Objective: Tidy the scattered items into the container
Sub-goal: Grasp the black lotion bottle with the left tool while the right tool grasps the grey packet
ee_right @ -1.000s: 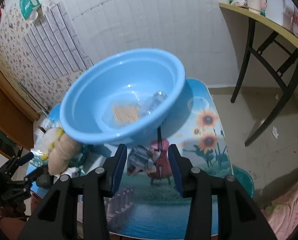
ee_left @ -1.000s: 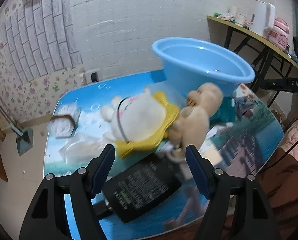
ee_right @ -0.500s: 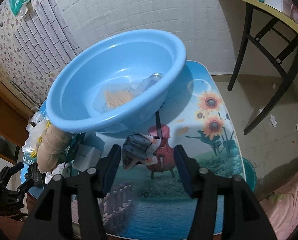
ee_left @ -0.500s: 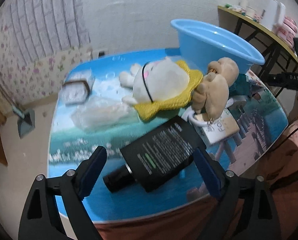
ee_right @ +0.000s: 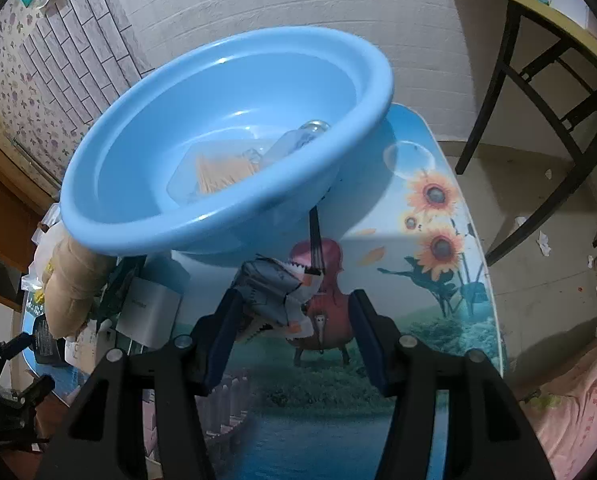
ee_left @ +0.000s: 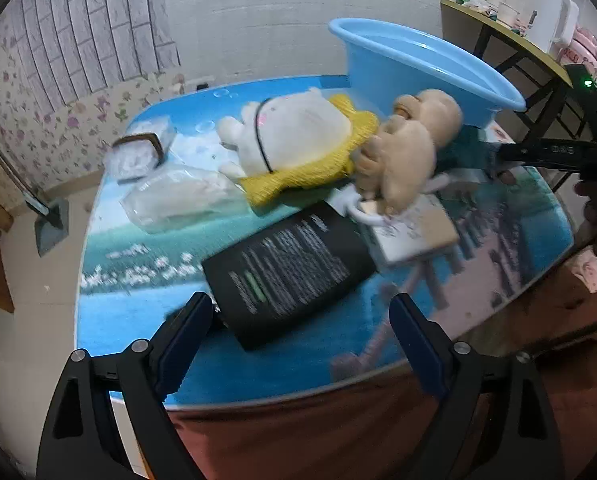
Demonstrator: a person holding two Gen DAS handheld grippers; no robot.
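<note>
The picture-printed tabletop [ee_left: 146, 312] carries a blue basin [ee_right: 202, 216], two plush toys [ee_left: 298, 136], a black pouch [ee_left: 290, 272], clear bags [ee_left: 178, 200] and a crumpled wrapper [ee_right: 274, 296].

Open right tongs [ee_right: 292, 312] straddle crumpled wrapper [ee_right: 276, 294] below blue basin [ee_right: 146, 220].

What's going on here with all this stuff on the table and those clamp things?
A person is tidying clutter into the blue basin, using a two-finger gripper in each hand. The right gripper is open around a crumpled wrapper lying on the table just in front of the basin. The left gripper is open near a black pouch. Two plush toys still lie outside; the basin already holds a couple of clear packets.
</note>
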